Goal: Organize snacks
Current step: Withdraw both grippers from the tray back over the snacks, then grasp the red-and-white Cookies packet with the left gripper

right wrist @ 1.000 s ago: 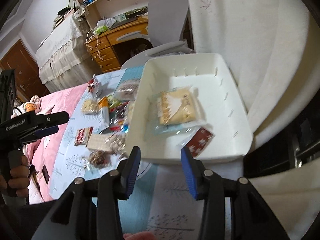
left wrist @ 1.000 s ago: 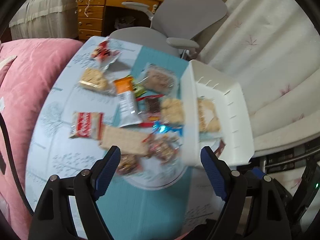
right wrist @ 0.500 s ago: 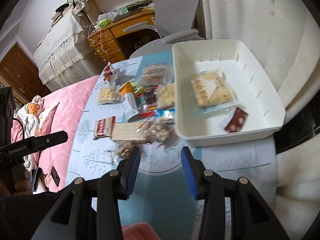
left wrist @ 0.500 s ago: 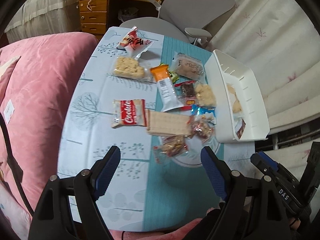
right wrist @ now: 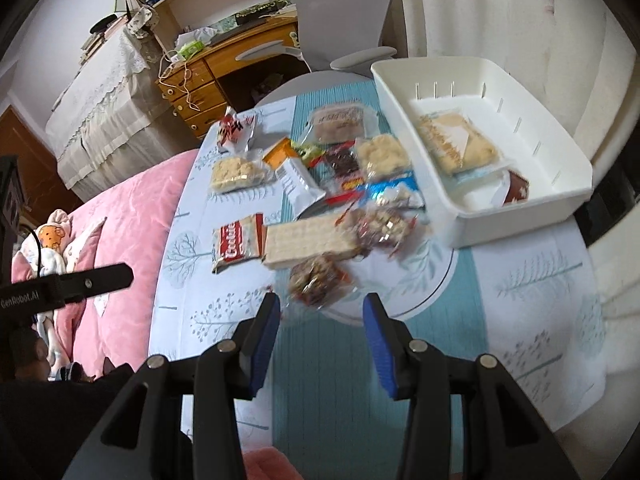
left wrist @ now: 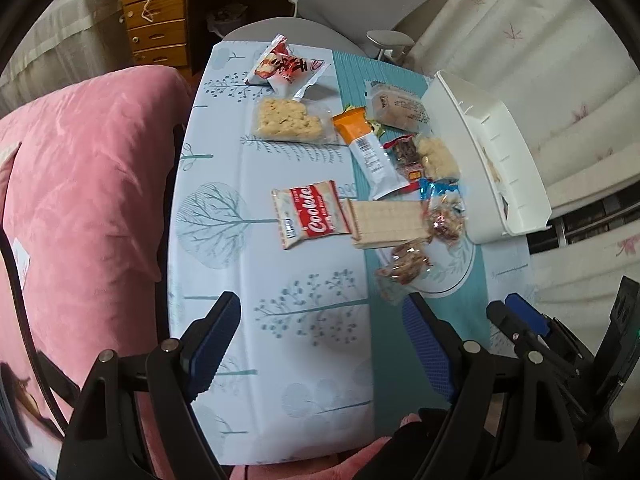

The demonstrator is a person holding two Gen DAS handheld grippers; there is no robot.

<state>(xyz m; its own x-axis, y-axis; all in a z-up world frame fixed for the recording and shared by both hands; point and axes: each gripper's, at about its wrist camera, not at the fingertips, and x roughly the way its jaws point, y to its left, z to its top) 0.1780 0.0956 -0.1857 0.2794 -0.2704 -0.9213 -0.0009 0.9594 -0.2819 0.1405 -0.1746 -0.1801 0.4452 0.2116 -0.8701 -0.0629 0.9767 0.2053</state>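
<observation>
Both claws hang open and empty low in frame, left claw [left wrist: 320, 344] wide, right claw [right wrist: 322, 338] narrower, its jaws just opening. Snack packets [right wrist: 316, 240] crowd mid-desk [right wrist: 520, 300]; white bin [right wrist: 576, 196], upper right, holds two, likely awaiting the rest.

Home bedroom — pink bedding [left wrist: 80, 184], wooden desk [right wrist: 224, 68]

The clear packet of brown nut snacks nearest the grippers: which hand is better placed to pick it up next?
Probably the right. The right gripper is open, and the clear packet of brown nut snacks lies just ahead between its fingers. The left gripper faces bare tablecloth, with the packet off to its right.
</observation>
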